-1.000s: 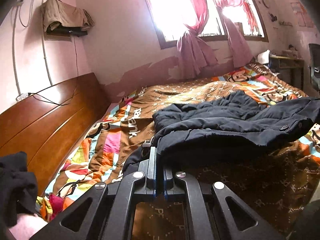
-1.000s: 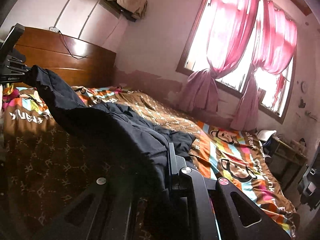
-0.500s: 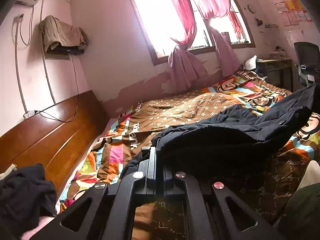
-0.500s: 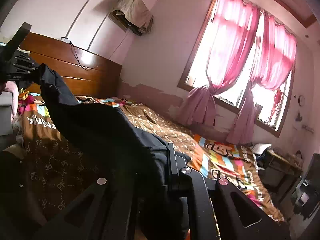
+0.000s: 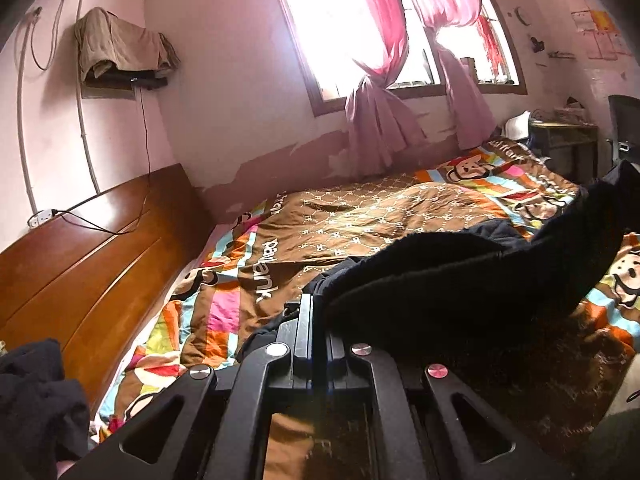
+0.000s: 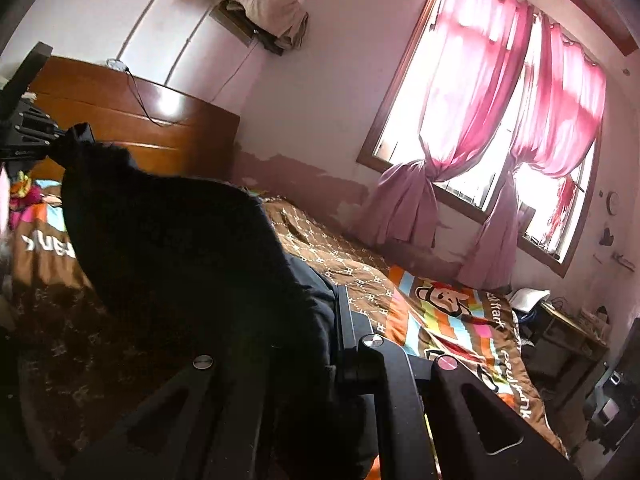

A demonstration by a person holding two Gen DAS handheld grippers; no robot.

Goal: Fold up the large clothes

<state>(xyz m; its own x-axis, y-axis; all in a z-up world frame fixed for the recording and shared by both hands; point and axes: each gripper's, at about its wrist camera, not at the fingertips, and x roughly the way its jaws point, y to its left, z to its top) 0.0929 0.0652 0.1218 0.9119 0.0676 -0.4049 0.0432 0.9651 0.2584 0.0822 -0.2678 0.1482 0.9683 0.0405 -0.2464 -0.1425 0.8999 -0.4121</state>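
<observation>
Both tongs, L (image 5: 316,312) & R (image 6: 340,300), clamped on jacket (image 5: 460,276), stretched lengthwise between them above bed (image 5: 360,216).

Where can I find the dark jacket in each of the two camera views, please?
Left wrist view: dark jacket at centre right, stretching from the tool toward the right edge.
Right wrist view: dark jacket at centre left, stretching up to the left edge.
Shared landmark: pink curtains.

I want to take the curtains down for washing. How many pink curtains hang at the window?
2. One curtain hangs on the window's left side, the other curtain on its right; each is tied in the middle. No others are visible.
</observation>
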